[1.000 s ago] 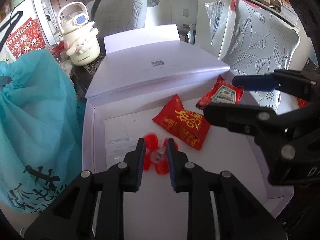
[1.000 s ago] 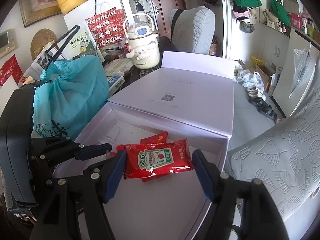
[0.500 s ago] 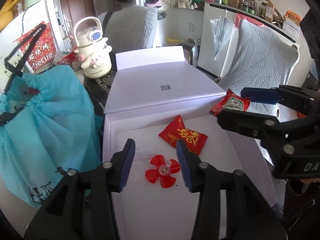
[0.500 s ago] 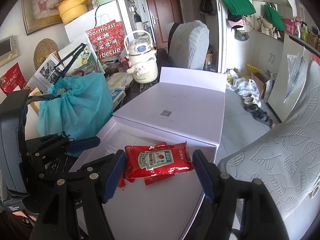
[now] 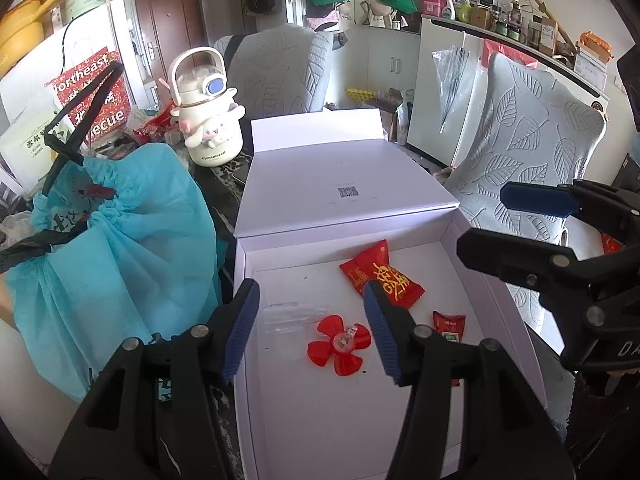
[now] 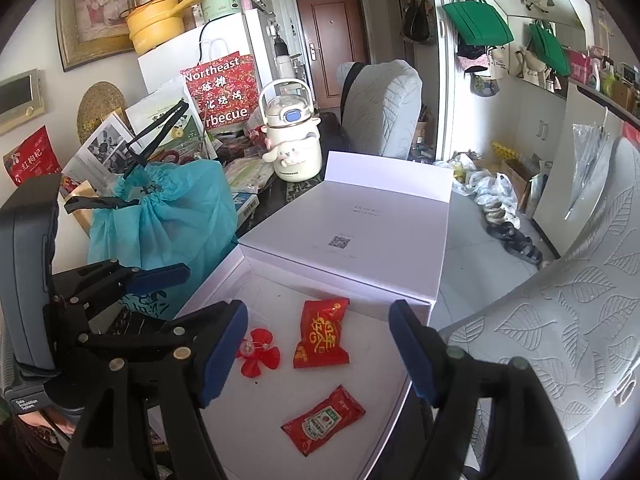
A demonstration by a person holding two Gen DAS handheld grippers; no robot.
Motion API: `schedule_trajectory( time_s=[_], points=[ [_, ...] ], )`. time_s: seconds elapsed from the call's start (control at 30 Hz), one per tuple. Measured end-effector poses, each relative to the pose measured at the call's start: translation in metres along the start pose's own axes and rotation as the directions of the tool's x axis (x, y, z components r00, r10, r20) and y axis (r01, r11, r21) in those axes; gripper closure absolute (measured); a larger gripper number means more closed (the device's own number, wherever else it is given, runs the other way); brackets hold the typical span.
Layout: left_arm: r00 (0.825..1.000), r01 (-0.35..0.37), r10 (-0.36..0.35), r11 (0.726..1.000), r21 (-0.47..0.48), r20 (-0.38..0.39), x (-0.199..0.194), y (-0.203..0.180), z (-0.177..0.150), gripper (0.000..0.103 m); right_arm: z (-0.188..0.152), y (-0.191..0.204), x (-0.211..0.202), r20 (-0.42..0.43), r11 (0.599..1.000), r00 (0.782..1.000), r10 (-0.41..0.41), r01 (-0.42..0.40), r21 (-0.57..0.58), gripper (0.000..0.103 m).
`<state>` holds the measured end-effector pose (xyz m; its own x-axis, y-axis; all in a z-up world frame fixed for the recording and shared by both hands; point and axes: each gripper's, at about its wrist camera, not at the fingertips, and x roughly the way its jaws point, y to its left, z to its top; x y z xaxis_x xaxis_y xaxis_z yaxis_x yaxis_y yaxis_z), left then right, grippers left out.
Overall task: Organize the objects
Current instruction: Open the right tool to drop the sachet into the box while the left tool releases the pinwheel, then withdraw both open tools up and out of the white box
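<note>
Currently your white box lies open on the cluttered table, its lid folded back at the far side, and everything of concern sits on its floor. Beside the box on your left stands a teal drawstring bag, and behind the lid a cream cartoon kettle; a leaf-pattern chair is on your right. Largest of the contents is the red candy wrapper with gold characters, lying flat near the far wall of the box. Next, the red ketchup sachet lies flat on the floor nearer you, apart from the wrapper, below and between the fingers of your right gripper, with no pad touching it. That gripper's jaws stand wide apart and have just been opening further; nothing is between them. Smallest, the red plastic propeller lies on the floor just beside a clear plastic piece, below your left gripper. Its jaws are also apart and have just been opening, the blue pads either side of the propeller in the wrist view and touching nothing. Both grippers are held above the box.
</note>
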<state>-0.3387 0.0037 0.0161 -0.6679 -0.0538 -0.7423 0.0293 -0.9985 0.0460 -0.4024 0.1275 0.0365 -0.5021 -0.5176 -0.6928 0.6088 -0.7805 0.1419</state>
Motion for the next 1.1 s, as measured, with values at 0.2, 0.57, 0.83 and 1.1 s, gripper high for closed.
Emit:
schedule_trajectory(
  time_s=[0.2, 0.57, 0.83, 1.1],
  points=[
    [1.000, -0.004, 0.004, 1.000, 0.002, -0.004, -0.002, 0.000, 0.001, 0.048, -0.001, 0.000, -0.006, 0.004, 1.000, 1.000, -0.017, 0.017, 0.011, 0.029],
    [0.999, -0.045, 0.046, 0.997, -0.066, 0.006, -0.028, 0.013, -0.004, 0.042, -0.001, 0.015, -0.024, 0.027, 0.999, 0.999, -0.037, 0.037, 0.014, 0.029],
    [0.998, -0.058, 0.060, 0.995, -0.077, 0.025, -0.067, 0.013, -0.006, 0.042, -0.006, 0.028, -0.060, 0.053, 0.999, 0.998, -0.043, 0.043, 0.005, 0.029],
    [0.993, -0.078, 0.085, 0.993, -0.091, 0.082, -0.123, 0.009, -0.011, 0.035, -0.013, 0.045, -0.104, 0.076, 0.998, 0.996, -0.055, 0.056, -0.018, 0.029]
  ],
)
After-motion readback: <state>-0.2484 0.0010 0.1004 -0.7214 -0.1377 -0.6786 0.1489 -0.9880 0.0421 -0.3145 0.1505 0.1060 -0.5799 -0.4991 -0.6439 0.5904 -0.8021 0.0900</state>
